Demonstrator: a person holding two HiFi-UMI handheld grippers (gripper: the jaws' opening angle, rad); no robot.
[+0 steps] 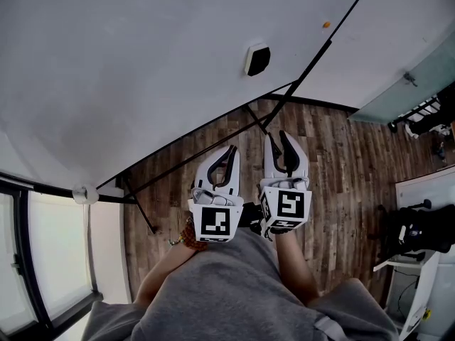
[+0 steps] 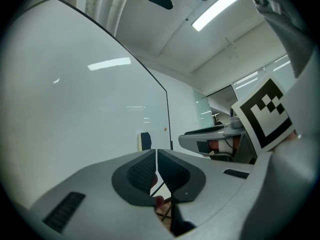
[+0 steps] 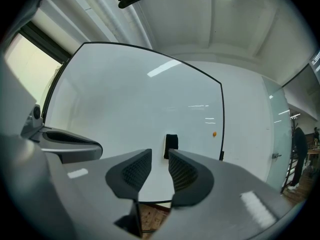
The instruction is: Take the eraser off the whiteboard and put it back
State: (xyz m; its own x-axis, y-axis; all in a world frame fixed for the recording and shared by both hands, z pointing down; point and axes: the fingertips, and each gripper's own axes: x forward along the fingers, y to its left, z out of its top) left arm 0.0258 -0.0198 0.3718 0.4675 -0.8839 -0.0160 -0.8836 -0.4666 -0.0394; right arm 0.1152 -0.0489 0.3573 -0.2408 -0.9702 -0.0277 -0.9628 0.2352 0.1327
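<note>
- I see the eraser point(image 1: 257, 59) on the whiteboard point(image 1: 142, 62), in its lower part and toward the right edge. No gripper touches it.
- A small orange dot point(image 1: 325, 25) sits on the board between the eraser and the right edge.
- In the right gripper view, the right gripper point(image 3: 160, 156) has its jaws a little apart, with only a narrow gap. Nothing is between them. The eraser point(image 3: 171, 145) shows beyond that gap, well apart from the pads.
- In the left gripper view, the left gripper point(image 2: 155, 151) has its jaws together and holds nothing.
- In the head view, both grippers, left point(image 1: 229, 151) and right point(image 1: 277, 139), are side by side over the wooden floor point(image 1: 334, 162), pointing toward the bottom edge of the whiteboard.
</note>
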